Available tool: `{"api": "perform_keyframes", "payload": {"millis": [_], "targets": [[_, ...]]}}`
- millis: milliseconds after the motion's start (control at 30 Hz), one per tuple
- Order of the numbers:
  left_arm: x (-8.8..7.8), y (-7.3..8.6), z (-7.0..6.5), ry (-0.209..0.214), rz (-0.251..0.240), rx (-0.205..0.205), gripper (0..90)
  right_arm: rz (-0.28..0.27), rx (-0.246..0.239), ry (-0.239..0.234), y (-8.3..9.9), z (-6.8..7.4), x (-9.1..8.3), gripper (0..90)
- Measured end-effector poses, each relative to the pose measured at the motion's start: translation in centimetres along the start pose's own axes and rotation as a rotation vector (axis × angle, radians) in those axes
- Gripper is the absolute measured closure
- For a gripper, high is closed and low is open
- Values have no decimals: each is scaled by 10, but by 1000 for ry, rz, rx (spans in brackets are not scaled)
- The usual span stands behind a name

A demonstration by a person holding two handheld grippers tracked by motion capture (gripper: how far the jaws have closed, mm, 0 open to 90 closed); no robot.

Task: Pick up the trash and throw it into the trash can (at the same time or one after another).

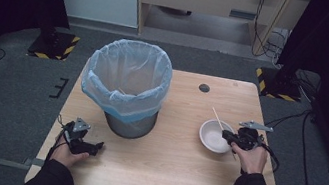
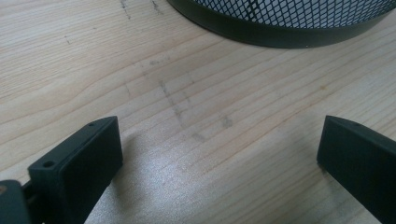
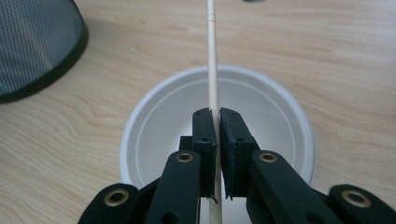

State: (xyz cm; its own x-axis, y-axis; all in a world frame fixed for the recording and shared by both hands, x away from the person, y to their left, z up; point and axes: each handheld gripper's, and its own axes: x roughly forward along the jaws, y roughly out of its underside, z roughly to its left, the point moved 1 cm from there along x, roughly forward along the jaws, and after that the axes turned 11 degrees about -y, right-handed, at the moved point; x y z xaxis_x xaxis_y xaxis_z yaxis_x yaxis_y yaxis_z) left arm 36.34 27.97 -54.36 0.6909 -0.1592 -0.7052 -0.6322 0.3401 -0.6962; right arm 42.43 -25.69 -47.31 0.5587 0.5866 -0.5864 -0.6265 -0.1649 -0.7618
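Right gripper (image 3: 215,116) level over paper bowl (image 3: 149,121), clamped on wooden stick (image 3: 212,56) pointing 12 o'clock. Left gripper (image 2: 219,149) low, jaws apart, mesh bin (image 2: 280,18) at 12 o'clock.

A thin, pale wooden stick (image 3: 213,70) slants across a white bowl (image 3: 154,126) near the tabletop's right edge, pinched between the right claw's (image 3: 217,114) jaws.

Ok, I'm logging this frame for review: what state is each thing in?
Black mesh waste bin: upright, lined with a pale blue plastic bag.
White round bowl: upright.
Thin wooden stick: clamped over the bowl.
Right gripper: shut on the stick.
Left gripper: open, holding nothing.
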Motion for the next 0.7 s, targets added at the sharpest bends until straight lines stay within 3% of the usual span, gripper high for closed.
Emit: {"api": "perform_keyframes", "payload": {"millis": [233, 700], "targets": [[0, 0, 0, 0, 0, 0, 0, -70, -5, -17, -9, 4, -9, 858], [0, 0, 0, 0, 0, 0, 0, -264, -8, -59, -29, 10, -35, 858]]}}
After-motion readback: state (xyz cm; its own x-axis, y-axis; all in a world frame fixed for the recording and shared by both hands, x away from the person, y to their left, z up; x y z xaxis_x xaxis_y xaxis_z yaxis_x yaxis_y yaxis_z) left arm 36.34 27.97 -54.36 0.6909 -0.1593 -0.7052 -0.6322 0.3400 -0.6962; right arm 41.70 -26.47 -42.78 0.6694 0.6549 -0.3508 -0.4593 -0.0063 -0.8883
